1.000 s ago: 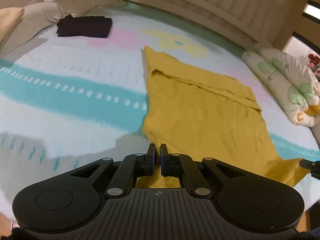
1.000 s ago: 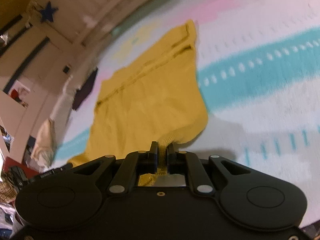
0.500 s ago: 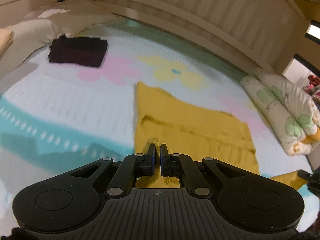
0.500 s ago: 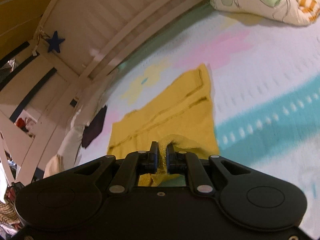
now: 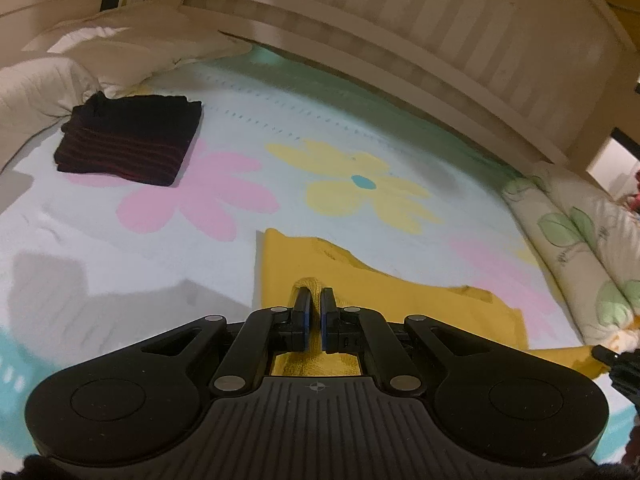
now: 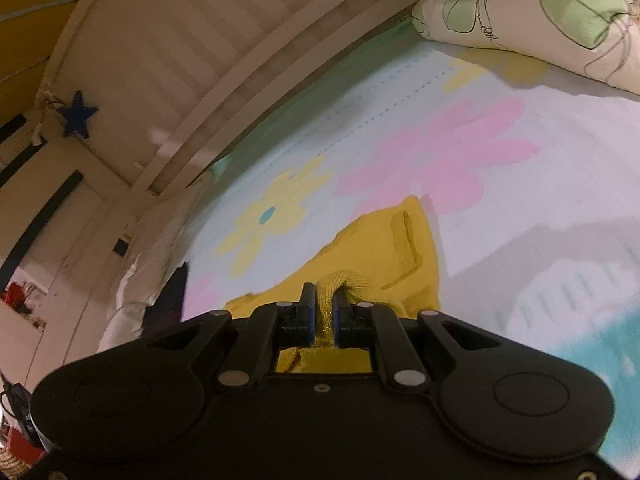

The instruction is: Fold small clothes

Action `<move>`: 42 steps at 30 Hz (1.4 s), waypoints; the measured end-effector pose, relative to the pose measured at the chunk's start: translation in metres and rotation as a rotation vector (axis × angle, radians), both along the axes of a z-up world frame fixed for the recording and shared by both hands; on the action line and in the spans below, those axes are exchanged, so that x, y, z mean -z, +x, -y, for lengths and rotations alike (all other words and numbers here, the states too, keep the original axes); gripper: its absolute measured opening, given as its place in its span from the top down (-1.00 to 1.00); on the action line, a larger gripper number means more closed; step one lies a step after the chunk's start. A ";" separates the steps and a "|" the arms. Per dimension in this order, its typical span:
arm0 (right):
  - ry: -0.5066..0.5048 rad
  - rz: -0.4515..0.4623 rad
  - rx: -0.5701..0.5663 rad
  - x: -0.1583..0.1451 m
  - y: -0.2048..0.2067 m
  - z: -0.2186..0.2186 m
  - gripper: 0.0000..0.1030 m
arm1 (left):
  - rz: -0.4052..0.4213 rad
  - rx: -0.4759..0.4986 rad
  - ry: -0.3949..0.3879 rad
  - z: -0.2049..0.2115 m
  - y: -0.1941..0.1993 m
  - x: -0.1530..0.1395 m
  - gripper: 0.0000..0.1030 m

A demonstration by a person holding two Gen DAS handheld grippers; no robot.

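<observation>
A yellow knit garment (image 5: 380, 292) lies on the flowered bed sheet (image 5: 224, 192), its near part lifted and carried over the far part. My left gripper (image 5: 314, 296) is shut on one near corner, a small hump of knit showing over its fingertips. My right gripper (image 6: 325, 294) is shut on the other near corner of the yellow garment (image 6: 384, 248), a ribbed edge bunched between its jaws. The far hem shows as a short strip ahead of both grippers. The cloth under the grippers is hidden.
A folded dark striped garment (image 5: 132, 144) rests at the far left of the bed by white pillows (image 5: 60, 76). A rolled leaf-print duvet (image 5: 580, 240) lines the right side. A slatted wooden bed rail (image 5: 400, 40) runs along the far edge.
Both grippers have carried the near edge of the yellow garment up and toward the far hem. Much less of the garment shows ahead of them now; the rail and dark garment look closer.
</observation>
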State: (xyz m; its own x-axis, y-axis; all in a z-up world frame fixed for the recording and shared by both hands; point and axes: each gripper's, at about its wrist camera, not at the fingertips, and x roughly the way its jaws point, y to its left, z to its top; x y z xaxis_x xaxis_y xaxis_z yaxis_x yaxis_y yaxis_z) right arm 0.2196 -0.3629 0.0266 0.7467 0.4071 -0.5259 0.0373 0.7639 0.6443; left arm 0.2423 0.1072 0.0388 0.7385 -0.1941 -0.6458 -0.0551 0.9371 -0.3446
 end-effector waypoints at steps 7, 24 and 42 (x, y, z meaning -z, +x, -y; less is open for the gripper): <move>-0.012 -0.022 0.016 0.023 0.044 -0.007 0.70 | -0.029 -0.025 -0.002 -0.002 0.047 0.026 0.91; -0.163 0.005 0.022 0.055 0.076 -0.019 -0.33 | -0.051 -0.048 -0.027 -0.019 0.077 0.064 0.20; -0.572 0.081 -0.408 0.059 0.022 -0.085 -0.07 | -0.071 0.358 0.304 0.068 0.014 0.086 0.20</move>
